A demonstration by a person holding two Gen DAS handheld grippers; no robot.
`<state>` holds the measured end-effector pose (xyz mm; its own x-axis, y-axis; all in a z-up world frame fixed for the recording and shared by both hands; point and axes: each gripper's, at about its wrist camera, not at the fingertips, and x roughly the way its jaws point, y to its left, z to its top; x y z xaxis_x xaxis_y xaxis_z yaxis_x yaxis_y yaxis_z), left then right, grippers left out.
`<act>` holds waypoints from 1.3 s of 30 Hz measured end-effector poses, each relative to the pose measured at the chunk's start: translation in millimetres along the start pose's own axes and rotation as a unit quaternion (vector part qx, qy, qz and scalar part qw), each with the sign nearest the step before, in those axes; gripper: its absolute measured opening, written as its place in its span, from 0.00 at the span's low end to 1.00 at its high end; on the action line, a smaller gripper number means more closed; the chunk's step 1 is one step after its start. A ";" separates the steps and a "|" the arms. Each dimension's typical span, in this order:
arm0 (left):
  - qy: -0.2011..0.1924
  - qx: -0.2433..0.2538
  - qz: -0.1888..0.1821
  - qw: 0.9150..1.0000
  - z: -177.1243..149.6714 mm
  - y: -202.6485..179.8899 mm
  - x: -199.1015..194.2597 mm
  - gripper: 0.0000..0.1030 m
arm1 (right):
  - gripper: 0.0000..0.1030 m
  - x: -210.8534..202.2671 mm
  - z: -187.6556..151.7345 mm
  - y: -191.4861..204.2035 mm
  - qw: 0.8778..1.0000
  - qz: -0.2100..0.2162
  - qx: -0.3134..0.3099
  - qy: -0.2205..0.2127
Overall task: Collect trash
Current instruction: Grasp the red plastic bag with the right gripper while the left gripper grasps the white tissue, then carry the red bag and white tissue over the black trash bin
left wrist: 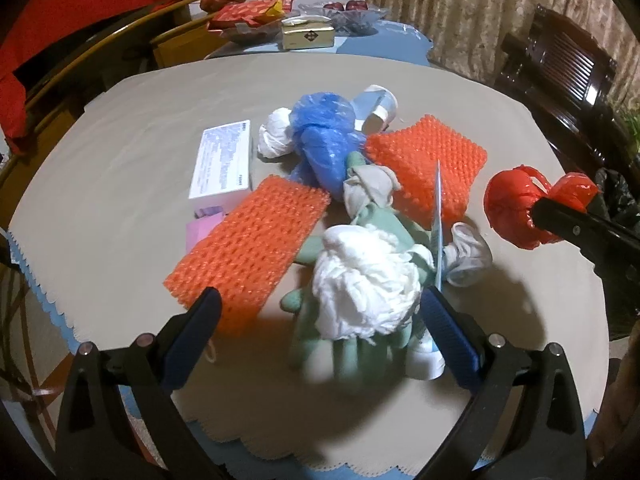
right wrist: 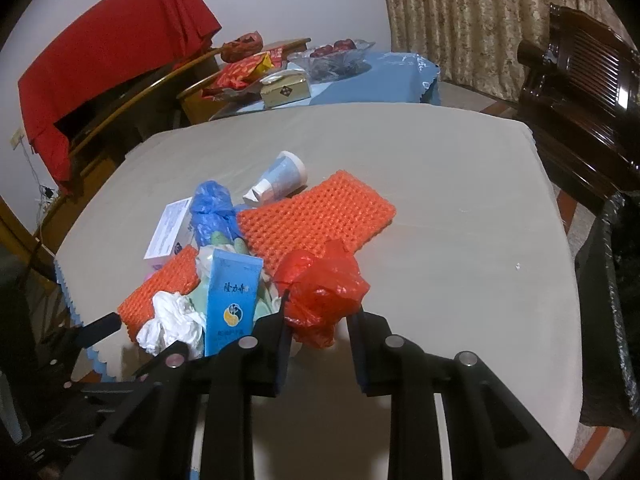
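A beige cloth covers the surface (left wrist: 120, 120). On it lie a white carton (left wrist: 222, 164), two orange foam nets (left wrist: 248, 246) (left wrist: 430, 164), a knotted blue plastic bag (left wrist: 324, 140), a tipped paper cup (left wrist: 376, 108), a green rubber glove (left wrist: 352, 344) and crumpled white tissue (left wrist: 276, 136), all heaped close together.

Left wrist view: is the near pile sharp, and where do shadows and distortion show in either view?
Left wrist view: crumpled white tissue wad and pale green rubber glove look soft; dark shadow beneath; beige tablecloth edge bows. Right wrist view: crumpled red plastic bag reasonably sharp, black corners vignette.
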<state>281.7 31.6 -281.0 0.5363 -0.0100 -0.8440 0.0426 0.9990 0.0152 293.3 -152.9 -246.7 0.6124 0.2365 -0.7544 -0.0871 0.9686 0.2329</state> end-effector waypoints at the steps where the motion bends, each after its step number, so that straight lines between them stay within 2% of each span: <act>1: 0.004 -0.001 -0.002 1.000 0.1 -0.3 2.2 0.80 | 0.25 0.0 -0.3 -0.3 1.000 0.000 0.000 -0.001; 2: 0.012 -0.002 -0.008 1.000 -0.1 -0.8 5.9 0.67 | 0.25 0.2 -0.4 -0.4 1.000 0.000 0.000 -0.001; 3: 0.018 -0.004 -0.013 1.000 0.0 -1.3 8.6 0.60 | 0.25 -0.3 -1.2 -1.6 1.000 0.000 -0.001 0.000; 5: 0.022 -0.007 -0.019 1.000 -0.6 -2.0 10.8 0.57 | 0.25 -0.9 -2.1 -2.8 1.000 -0.001 -0.001 -0.001; 7: 0.019 -0.006 -0.022 1.000 -0.3 -4.3 9.8 0.48 | 0.25 -1.6 -2.5 -3.4 1.000 -0.001 -0.001 -0.002; 8: 0.021 -0.006 -0.025 0.999 -0.7 -5.0 9.3 0.39 | 0.25 -2.4 -2.9 -4.6 1.000 -0.002 0.000 -0.002; 11: 0.016 -0.010 -0.028 0.999 0.2 -5.5 2.3 0.32 | 0.25 -8.3 -4.2 -5.3 1.000 -0.001 0.001 -0.006; 19: -0.015 -0.015 -0.026 0.999 6.9 -3.1 -39.3 0.31 | 0.25 -41.7 0.8 -3.4 1.000 0.000 -0.001 -0.028; 25: -0.032 -0.005 -0.023 0.999 6.4 -18.7 -74.5 0.31 | 0.25 -76.7 1.4 -16.3 0.999 -0.014 0.006 -0.049; 28: -0.042 0.004 -0.011 0.999 4.5 -33.7 -90.0 0.31 | 0.25 -97.8 -0.5 -30.3 0.998 -0.026 0.013 -0.058; 32: -0.050 0.012 -0.016 0.999 0.3 -60.6 -106.3 0.31 | 0.25 -119.8 -5.0 -50.1 0.997 -0.044 0.019 -0.064; 39: -0.061 0.032 -0.043 0.997 -1.9 -119.3 -125.8 0.31 | 0.25 -158.6 -16.2 -96.8 0.993 -0.077 0.043 -0.075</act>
<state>207.6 -86.3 -177.6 0.6274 -0.1042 -0.7717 0.1442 0.9894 -0.0164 191.8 -282.9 -159.6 0.7244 0.0650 -0.6863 0.0809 0.9807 0.1782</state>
